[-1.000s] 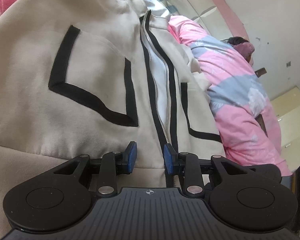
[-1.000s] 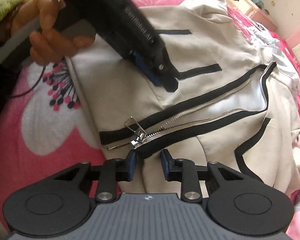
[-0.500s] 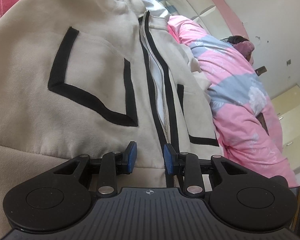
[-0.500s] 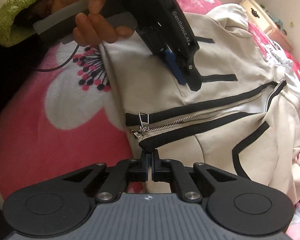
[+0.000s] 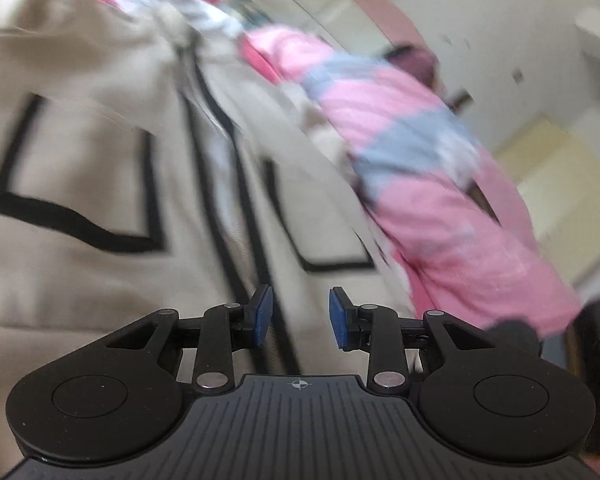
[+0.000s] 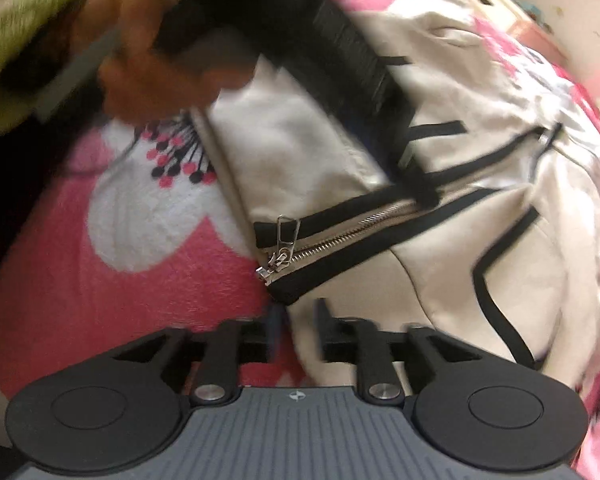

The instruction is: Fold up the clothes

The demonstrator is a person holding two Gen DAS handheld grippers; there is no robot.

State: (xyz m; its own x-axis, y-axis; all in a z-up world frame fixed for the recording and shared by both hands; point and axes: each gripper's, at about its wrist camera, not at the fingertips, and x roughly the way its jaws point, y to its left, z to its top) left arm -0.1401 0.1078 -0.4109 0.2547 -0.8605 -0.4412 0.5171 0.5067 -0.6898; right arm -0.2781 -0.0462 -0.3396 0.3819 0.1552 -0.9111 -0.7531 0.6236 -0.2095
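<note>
A beige zip jacket with black trim (image 5: 80, 140) lies front up on the bed, its zipper partly done up. My left gripper (image 5: 300, 312) hovers over the lower front beside the zipper, open, its blue pads apart and holding nothing. The view is blurred. In the right wrist view the jacket (image 6: 320, 140) spreads away to the right, with the zipper pull (image 6: 286, 236) at the hem corner. My right gripper (image 6: 299, 330) sits just below that corner. Its jaws are opening; beige hem fabric shows between them, not pinched. A hand (image 6: 148, 60) holds the left tool above the jacket.
A pink blanket with a white flower print (image 6: 140, 220) covers the bed left of the jacket. A pink and blue quilt (image 5: 440, 180) is bunched along the jacket's right side. A green fuzzy sleeve (image 6: 28, 40) is at top left. Cream furniture (image 5: 552, 168) stands by the wall.
My right gripper closed at the hem corner half a second ago and has now parted again. The left gripper has swung across the jacket toward the zipper, blurring its view.
</note>
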